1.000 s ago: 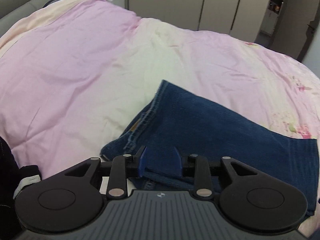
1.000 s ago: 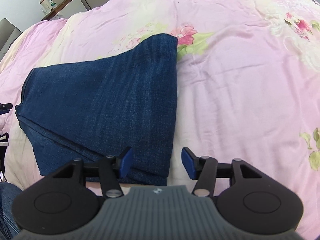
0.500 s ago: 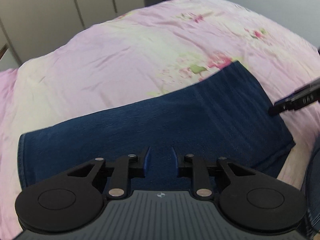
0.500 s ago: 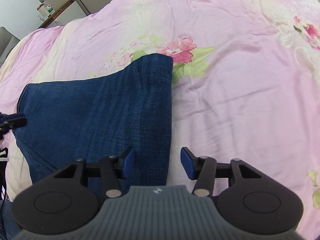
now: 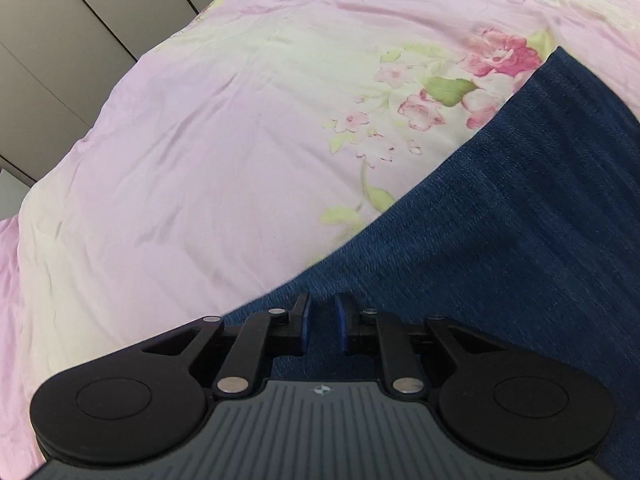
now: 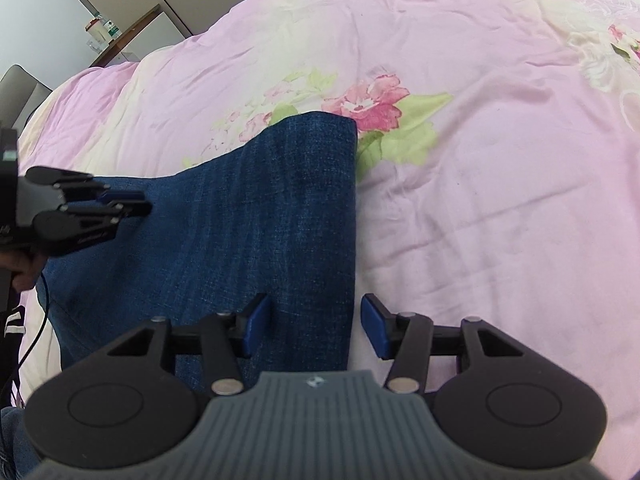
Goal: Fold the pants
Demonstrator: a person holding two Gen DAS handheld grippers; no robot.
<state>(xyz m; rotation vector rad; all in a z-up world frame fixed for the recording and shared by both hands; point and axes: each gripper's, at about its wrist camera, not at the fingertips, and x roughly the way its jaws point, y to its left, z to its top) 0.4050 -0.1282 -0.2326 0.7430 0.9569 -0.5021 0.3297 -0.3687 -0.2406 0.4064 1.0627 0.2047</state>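
Left tool (image 5: 321, 324) narrow, closing, over jeans (image 5: 500, 248). Right wrist view alone: right tool (image 6: 314, 326) wide, straddling jeans edge.

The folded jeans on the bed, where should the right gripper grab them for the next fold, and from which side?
Judging by the layout, take the jeans at their straight right-hand edge, coming from the bare bedspread side. The right gripper already straddles that edge with open jaws, so one pad can slide beneath the layers.
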